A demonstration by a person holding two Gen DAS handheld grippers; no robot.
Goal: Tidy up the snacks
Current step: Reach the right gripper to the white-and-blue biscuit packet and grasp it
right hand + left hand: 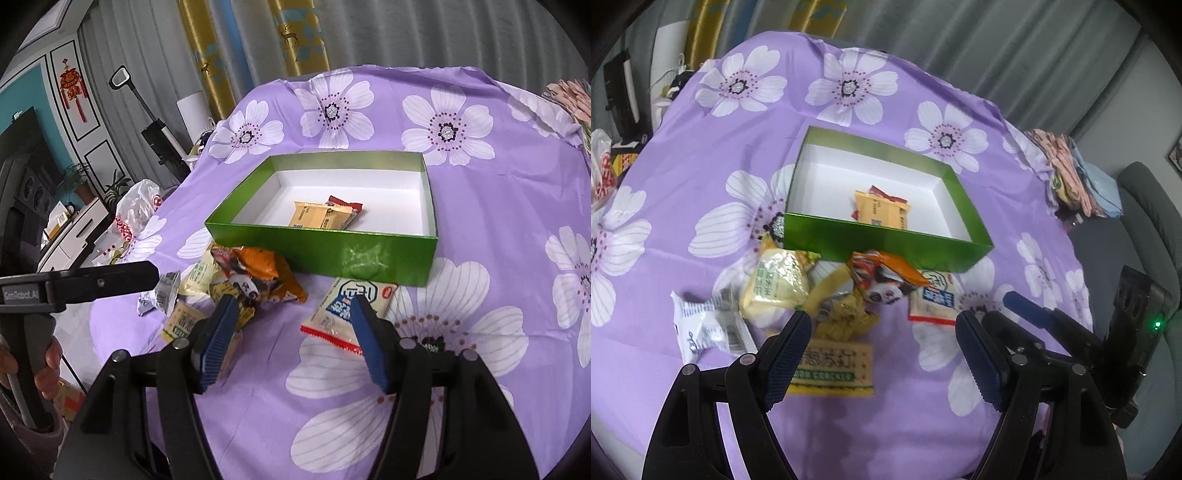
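Presently, the green box (321, 247) sits open on the surface, which is covered by a purple floral cloth (480, 258). Inside lie a yellow packet (317, 216) and a red-edged packet (345, 203) partly under it. Just in front of the box's near wall lies a loose cluster of snacks: an orange packet (258, 273), a pale green packet (775, 284), a white foil packet (705, 328), a cracker packet (831, 369) and a blue-and-white packet (351, 306). The left tool (882, 358) hangs above the cracker packet, fingers spread and clasping nothing. The right tool (291, 332) hangs above the cloth beside the blue-and-white packet; its jaws are opening, with nothing pressed between them. The two tools are near each other, side by side.
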